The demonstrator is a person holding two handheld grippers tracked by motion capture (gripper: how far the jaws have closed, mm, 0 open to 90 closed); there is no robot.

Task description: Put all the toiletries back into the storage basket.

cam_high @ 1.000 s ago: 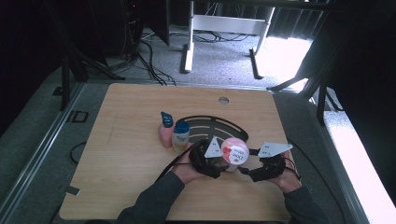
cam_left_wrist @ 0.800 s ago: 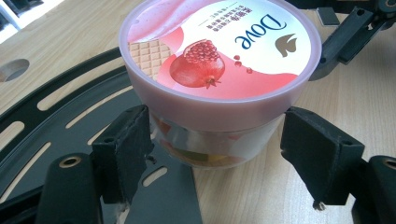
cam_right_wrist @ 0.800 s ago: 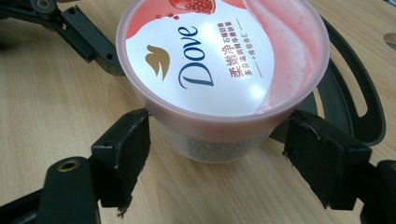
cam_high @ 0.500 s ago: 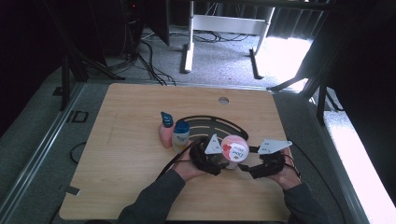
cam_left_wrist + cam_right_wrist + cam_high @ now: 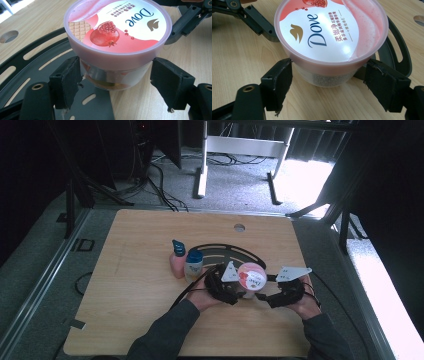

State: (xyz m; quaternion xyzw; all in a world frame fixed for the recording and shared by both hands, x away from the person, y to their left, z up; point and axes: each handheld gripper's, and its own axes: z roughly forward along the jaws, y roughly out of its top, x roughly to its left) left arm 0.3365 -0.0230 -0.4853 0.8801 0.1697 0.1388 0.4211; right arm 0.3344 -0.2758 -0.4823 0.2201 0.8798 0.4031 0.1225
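The right tongs [image 5: 274,298] have edged in from four o'clock; both they and the left tongs [image 5: 117,82] now bracket the tub [image 5: 117,40], open, ungripped.

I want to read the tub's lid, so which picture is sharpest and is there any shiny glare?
Left gripper view: the tub lid is sharp and evenly lit, its print easy to read. Right gripper view: sharp too, but with pale glare across the lid's label. High view: the tub is small and soft, with bright light on the floor behind the table.
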